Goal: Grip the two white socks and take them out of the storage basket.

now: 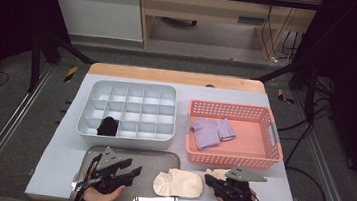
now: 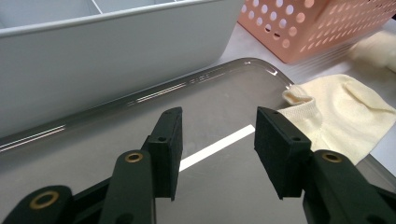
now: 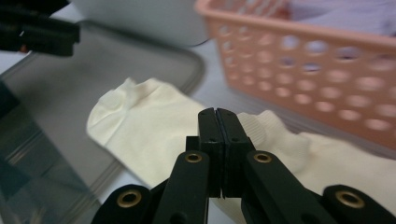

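Note:
A cream sock (image 1: 178, 183) lies flat, half on the right end of the metal tray (image 1: 155, 158) and half on the mat. A second cream sock (image 1: 216, 173) lies just right of it, by the basket. My left gripper (image 1: 132, 171) hovers over the tray with its jaws open and nothing between them (image 2: 217, 140); the cream sock (image 2: 341, 112) is off to its right. My right gripper (image 1: 211, 181) points at the socks with its jaws pressed together (image 3: 218, 114), just above the cream sock (image 3: 149, 121). The second sock (image 3: 327, 158) lies to its right.
A grey divided organizer (image 1: 132, 88) stands behind the tray with a black sock (image 1: 107, 125) in a front-left compartment. A pink perforated basket (image 1: 260, 162) at the right holds purple socks (image 1: 211, 131). The table's front edge is close behind both hands.

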The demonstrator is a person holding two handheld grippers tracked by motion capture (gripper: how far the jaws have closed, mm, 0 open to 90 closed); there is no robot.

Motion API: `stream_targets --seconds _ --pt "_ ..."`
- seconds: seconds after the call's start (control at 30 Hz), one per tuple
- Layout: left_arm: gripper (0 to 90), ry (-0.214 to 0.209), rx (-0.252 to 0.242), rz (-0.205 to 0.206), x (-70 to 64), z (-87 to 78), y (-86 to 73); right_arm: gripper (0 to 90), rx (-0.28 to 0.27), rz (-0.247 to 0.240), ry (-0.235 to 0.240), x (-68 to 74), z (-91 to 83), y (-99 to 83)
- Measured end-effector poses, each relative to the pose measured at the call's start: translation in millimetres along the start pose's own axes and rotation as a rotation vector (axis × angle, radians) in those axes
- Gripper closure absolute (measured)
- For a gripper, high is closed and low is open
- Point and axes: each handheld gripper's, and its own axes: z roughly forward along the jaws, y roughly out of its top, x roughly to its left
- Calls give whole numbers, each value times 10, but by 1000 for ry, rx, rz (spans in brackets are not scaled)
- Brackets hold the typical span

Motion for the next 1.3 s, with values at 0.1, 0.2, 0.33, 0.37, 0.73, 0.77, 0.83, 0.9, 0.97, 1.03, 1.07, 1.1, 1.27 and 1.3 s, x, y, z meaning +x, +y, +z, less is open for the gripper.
stream_targets --seconds 0.1,0.2,0.33,0.37,0.73,0.77,0.83,0.9,0.97,1.03,1.07,1.1,1.27,1.3 --pt "513 -2 -1 1 3 -5 3 896 66 -17 40 62 141 -25" --pt "513 -5 -2 -1 0 -8 10 858 90 -21 45 61 189 -46" --pt "514 -25 -6 -3 -21 -17 47 799 26 -20 -3 8 69 -6" --pt "514 -30 -7 -1 -30 -21 64 780 8 -18 -11 -19 34 5" --pt "514 -83 -41 67 -295 -59 386 722 -40 22 -144 -293 -245 24" --pt "514 -88 -44 77 -334 -52 410 721 -37 21 -151 -312 -250 14" --pt "513 -100 -52 87 -404 -28 440 712 -23 29 -161 -343 -256 -7" --pt "512 -114 -49 97 -496 28 467 711 -16 29 -172 -366 -255 -25" --pt "512 -121 -46 107 -563 80 484 712 -4 30 -186 -384 -259 -39" --pt "511 -128 -41 113 -639 152 500 717 6 20 -202 -399 -264 -59" --pt "511 -128 -41 113 -639 152 500 717 6 20 -202 -399 -264 -59" --pt "511 -130 -36 119 -674 190 502 719 9 19 -208 -402 -264 -67" --pt "508 -138 -25 120 -804 376 464 730 19 25 -217 -434 -271 -108" --pt "508 -139 -23 121 -816 397 459 731 23 26 -221 -439 -273 -113"
